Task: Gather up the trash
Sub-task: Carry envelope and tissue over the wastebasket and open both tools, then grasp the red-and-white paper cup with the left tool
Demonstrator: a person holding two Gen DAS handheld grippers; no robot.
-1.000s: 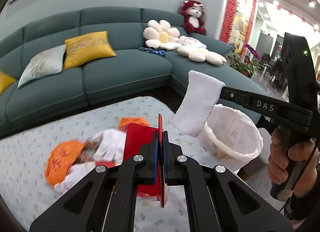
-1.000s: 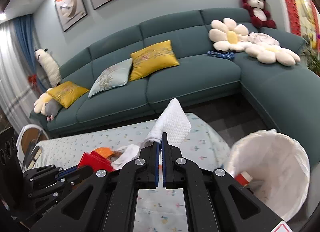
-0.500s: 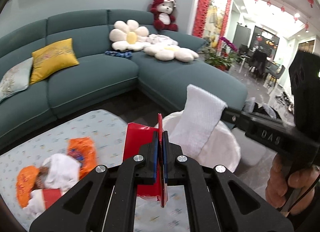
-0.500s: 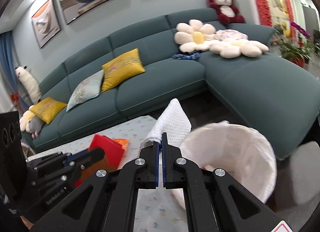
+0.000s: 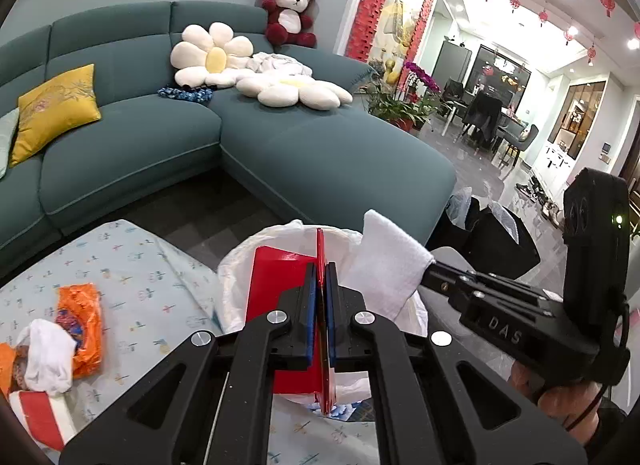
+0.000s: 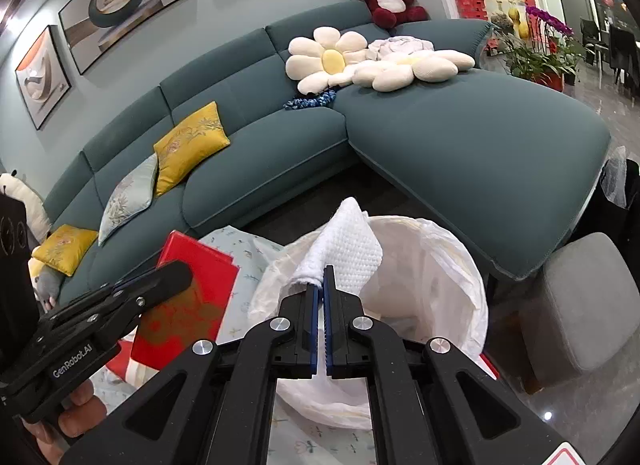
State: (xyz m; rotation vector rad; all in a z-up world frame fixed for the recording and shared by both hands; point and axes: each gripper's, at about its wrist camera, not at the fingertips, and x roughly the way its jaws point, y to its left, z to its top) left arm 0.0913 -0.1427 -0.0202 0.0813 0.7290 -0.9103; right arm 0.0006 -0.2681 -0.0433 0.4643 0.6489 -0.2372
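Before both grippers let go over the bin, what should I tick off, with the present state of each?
1. Left gripper shut on red envelope: ok.
2. Right gripper shut on white paper towel: ok.
3. Paper towel over the mouth of the white-lined bin: ok.
4. Envelope fully over the bin mouth: cannot tell; in the right wrist view it appears beside the rim.
5. Liner open: ok.
6. Table cleared: not ok; orange wrapper remains.

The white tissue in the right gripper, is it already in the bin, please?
Not yet. The right gripper is shut on the tissue, holding it over the lined bin's open mouth.
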